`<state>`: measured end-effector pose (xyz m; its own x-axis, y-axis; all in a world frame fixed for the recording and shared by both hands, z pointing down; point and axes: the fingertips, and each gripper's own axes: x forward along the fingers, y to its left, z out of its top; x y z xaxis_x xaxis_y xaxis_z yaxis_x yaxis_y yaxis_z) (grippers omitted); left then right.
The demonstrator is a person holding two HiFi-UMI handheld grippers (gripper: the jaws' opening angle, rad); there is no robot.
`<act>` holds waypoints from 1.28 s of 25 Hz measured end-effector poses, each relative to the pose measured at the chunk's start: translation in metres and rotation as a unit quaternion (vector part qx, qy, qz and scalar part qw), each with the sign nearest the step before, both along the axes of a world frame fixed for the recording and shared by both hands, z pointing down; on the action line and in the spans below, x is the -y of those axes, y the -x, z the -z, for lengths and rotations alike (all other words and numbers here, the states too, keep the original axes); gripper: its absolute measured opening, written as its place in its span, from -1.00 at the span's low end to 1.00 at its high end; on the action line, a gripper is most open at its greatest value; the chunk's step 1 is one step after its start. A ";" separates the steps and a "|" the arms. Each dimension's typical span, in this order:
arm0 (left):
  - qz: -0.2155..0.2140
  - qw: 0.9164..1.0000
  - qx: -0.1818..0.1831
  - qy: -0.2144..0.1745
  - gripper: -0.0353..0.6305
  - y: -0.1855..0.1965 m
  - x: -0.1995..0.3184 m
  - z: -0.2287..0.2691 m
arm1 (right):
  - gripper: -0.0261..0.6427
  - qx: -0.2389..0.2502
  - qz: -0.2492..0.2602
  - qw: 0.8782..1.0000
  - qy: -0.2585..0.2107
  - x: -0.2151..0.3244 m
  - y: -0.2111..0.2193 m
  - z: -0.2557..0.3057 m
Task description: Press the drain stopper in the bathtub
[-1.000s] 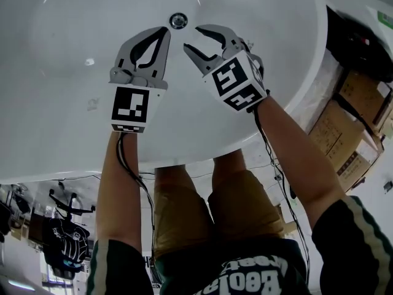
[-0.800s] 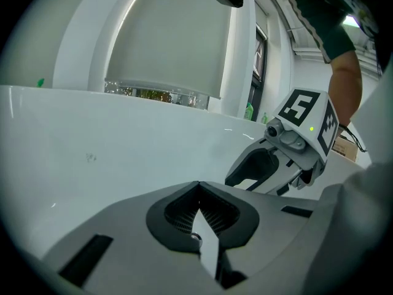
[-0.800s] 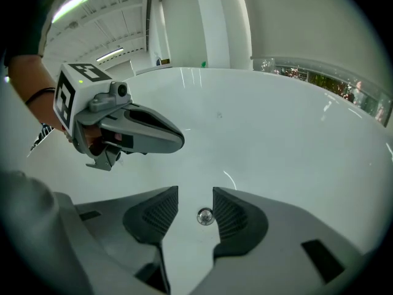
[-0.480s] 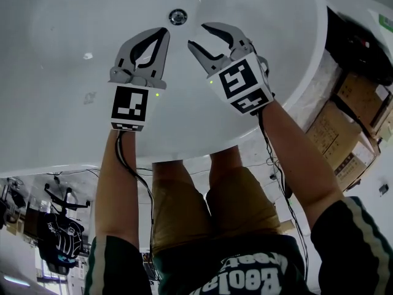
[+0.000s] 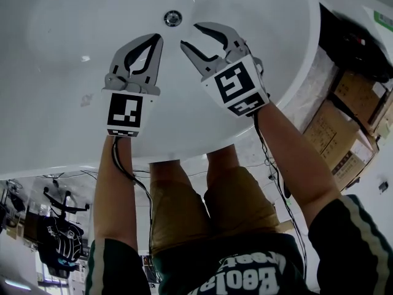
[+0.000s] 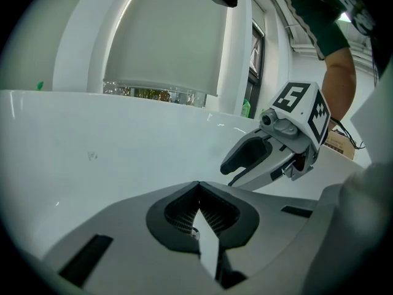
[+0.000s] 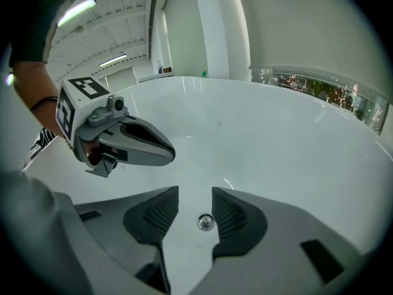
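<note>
The round chrome drain stopper [image 5: 172, 18] sits in the floor of the white bathtub [image 5: 264, 5]. My left gripper [image 5: 158, 37] is shut and empty, its tips a little short of the stopper and to its left. My right gripper [image 5: 191, 35] is open, close to the stopper on its right and not touching it. In the right gripper view the stopper [image 7: 205, 222] shows in the gap between the open pads of my right gripper [image 7: 195, 194], with the left gripper [image 7: 132, 143] beside it. The left gripper view shows its own gripper [image 6: 198, 187] closed and the right gripper [image 6: 270, 152] at the right.
The tub's rim [image 5: 310, 72] curves down the right side. Cardboard boxes [image 5: 344, 128] stand outside it at the right. Black equipment [image 5: 61, 238] sits at the lower left. Cables [image 5: 270, 158] hang from both grippers past the person's legs [image 5: 202, 208].
The left gripper has drawn back slightly from the stopper and shifted left. The right gripper has drifted a little left. Neither has changed its jaw state.
</note>
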<state>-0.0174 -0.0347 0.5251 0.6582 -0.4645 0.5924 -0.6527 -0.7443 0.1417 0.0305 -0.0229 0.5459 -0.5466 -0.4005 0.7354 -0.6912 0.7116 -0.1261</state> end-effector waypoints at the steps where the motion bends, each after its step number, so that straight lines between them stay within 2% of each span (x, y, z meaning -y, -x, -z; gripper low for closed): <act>1: 0.003 1.000 0.000 -0.001 -0.87 -0.001 0.001 0.001 | -0.39 0.003 -0.002 1.000 -0.002 0.001 0.000 0.002; 4: 0.008 1.000 -0.003 -0.005 -0.87 -0.002 0.002 0.006 | -0.42 0.010 -0.005 1.000 -0.008 0.001 0.000 0.007; 9: 0.012 1.000 -0.006 -0.006 -0.87 0.000 0.002 0.010 | -0.58 0.033 0.001 0.999 -0.018 0.000 0.008 0.020; 13: 0.013 1.000 -0.007 -0.007 -0.87 0.000 0.000 0.014 | -0.81 0.043 0.003 0.998 -0.045 0.000 0.011 0.033; 15: 0.014 1.000 -0.012 -0.014 -0.87 0.000 0.001 0.023 | -0.85 0.053 0.004 0.997 -0.062 0.002 0.013 0.045; 19: 0.010 0.999 -0.023 -0.039 -0.87 -0.004 0.002 0.055 | -0.87 0.068 0.008 0.994 -0.084 0.003 0.014 0.075; 23: 0.003 0.998 -0.020 -0.058 -0.87 -0.009 0.000 0.097 | -0.87 0.082 -0.009 0.992 -0.092 0.005 0.010 0.111; 27: 0.004 0.997 -0.019 -0.081 -0.87 -0.012 0.001 0.148 | -0.88 0.098 -0.026 0.988 -0.113 0.008 0.003 0.163; 30: 0.016 0.996 -0.028 -0.083 -0.87 -0.013 0.003 0.184 | -0.88 0.111 -0.046 0.986 -0.116 0.008 -0.005 0.204; 32: 0.007 0.996 -0.023 -0.090 -0.87 -0.018 0.005 0.204 | -0.88 0.112 -0.045 0.985 -0.125 0.011 -0.012 0.230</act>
